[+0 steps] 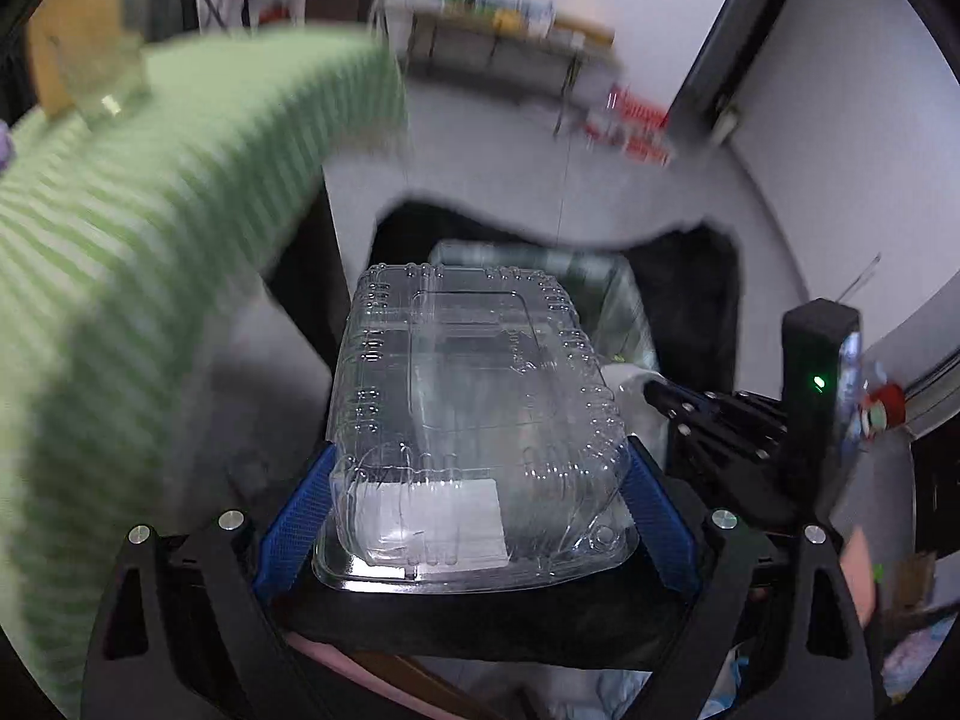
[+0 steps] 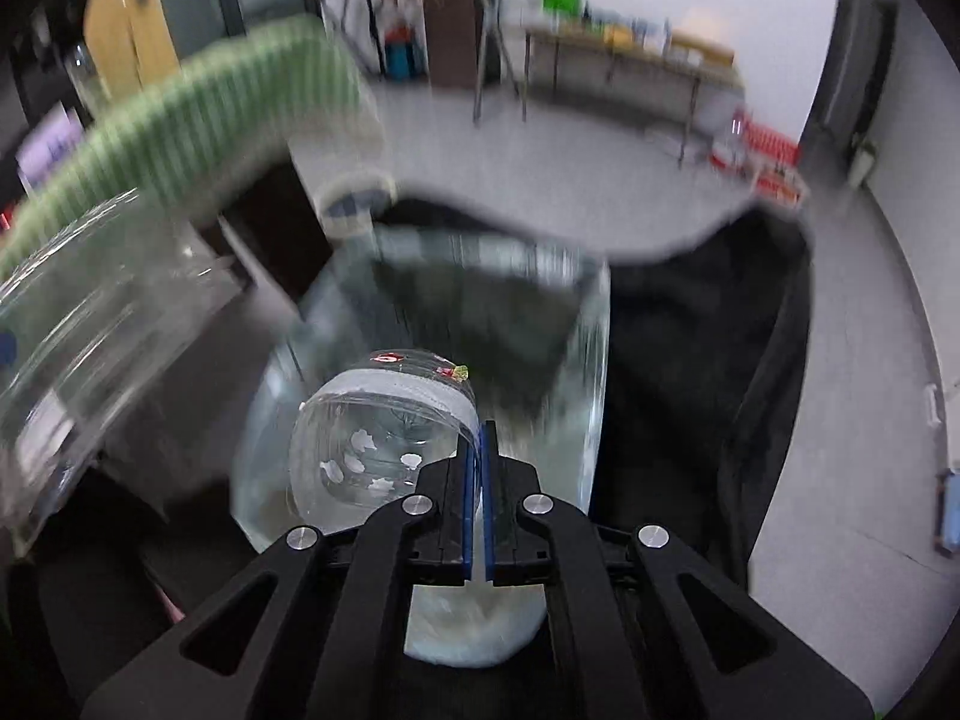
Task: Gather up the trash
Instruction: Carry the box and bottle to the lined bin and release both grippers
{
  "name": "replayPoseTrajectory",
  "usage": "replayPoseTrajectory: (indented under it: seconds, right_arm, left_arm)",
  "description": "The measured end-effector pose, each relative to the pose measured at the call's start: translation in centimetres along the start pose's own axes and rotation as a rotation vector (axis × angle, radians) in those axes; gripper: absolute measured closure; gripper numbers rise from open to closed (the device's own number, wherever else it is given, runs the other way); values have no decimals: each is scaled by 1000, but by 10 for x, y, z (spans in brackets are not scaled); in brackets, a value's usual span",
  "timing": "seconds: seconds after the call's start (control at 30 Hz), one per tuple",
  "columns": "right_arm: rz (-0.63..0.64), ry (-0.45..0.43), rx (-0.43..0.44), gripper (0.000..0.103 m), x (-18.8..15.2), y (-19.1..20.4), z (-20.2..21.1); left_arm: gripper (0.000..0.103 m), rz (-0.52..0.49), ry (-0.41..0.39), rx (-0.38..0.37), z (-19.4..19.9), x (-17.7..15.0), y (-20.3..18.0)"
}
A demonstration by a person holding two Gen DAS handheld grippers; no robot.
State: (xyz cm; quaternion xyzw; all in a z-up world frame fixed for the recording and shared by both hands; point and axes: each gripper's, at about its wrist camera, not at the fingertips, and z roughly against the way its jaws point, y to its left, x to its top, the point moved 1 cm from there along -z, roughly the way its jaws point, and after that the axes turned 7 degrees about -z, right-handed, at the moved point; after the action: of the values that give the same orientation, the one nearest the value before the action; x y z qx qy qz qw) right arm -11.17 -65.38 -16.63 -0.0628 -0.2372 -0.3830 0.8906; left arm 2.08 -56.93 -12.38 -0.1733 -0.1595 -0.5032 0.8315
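Note:
My left gripper (image 1: 477, 468) is shut on a clear plastic clamshell box (image 1: 468, 396), its blue pads against the box's two sides. It holds the box above the open black trash bag (image 1: 690, 294). My right gripper (image 2: 480, 438) is shut on the rim of a clear plastic cup (image 2: 384, 438) with white residue inside, held over the same black bag (image 2: 690, 372). Another clear container (image 2: 480, 324) lies in the bag below the cup. The right gripper also shows at the right in the left wrist view (image 1: 720, 414).
A table with a green striped cloth (image 1: 150, 210) stands to the left, also seen in the right wrist view (image 2: 210, 102). A clear container (image 1: 102, 78) sits on it. Grey floor (image 2: 600, 150) lies beyond, with a far table (image 2: 630, 60) and red items (image 2: 762, 150).

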Motion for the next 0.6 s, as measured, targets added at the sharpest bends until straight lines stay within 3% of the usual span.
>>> replayPoseTrajectory:
  seconds: [0.1,0.2,0.37,0.43,0.5,0.6]
  right_arm:
    - [43,59,-43,99,-8,8,-11]
    - [69,102,-53,99,-14,11,-18]
    - [83,173,-54,99,-18,10,-23]
    - [84,199,-62,86,-20,9,-24]
    - [85,201,-55,55,-22,10,-22]
    - [71,187,-43,49,-23,7,-11]
  left_arm:
    - [14,-8,103,-2,-43,0,-1]
    - [13,10,182,-55,-82,2,-8]
    - [11,7,281,-39,-106,-5,-8]
    - [10,2,324,-60,-117,-7,-11]
    - [9,-4,347,-67,-124,-10,-12]
    - [10,3,370,-55,-133,-7,-16]
